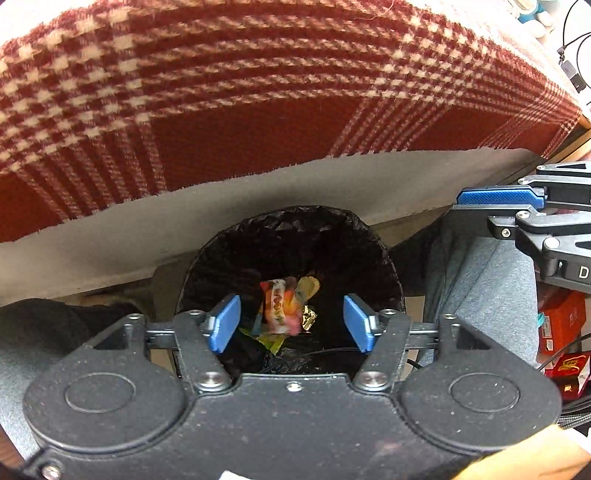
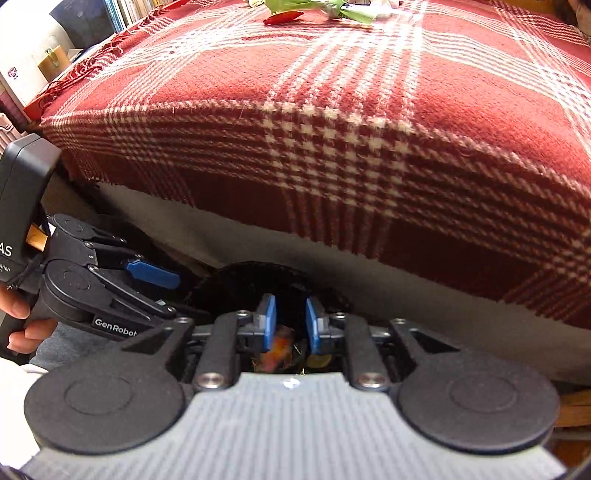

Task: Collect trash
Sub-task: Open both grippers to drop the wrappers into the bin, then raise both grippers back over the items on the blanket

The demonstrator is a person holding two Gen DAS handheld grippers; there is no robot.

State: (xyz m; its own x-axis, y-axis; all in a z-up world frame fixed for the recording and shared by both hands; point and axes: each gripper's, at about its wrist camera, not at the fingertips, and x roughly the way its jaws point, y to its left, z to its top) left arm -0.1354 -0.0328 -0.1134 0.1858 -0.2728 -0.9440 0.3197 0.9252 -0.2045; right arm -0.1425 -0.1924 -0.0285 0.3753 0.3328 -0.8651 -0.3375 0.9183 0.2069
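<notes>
A bin with a black liner (image 1: 295, 216) stands under the table's edge, and both grippers hang over its mouth. My left gripper (image 1: 291, 323) is open, its blue pads wide apart. A colourful snack wrapper (image 1: 279, 308), blurred, lies between and below them, touching neither, beside a yellow-gold wrapper (image 1: 308, 288) in the bin. My right gripper (image 2: 291, 325) is open with a narrower gap and nothing pressed between its pads. An orange wrapper (image 2: 279, 350) shows below it in the bin (image 2: 258, 267). Each gripper appears in the other's view: the right gripper (image 1: 476, 210) and the left gripper (image 2: 173, 295).
A red and white plaid cloth (image 2: 332, 129) covers the table and hangs over its front edge. A green wrapper (image 2: 332, 7) and a red one (image 2: 282, 16) lie at its far side. A person's grey trouser legs (image 1: 491, 280) flank the bin. Red boxes (image 1: 561, 317) sit at the right.
</notes>
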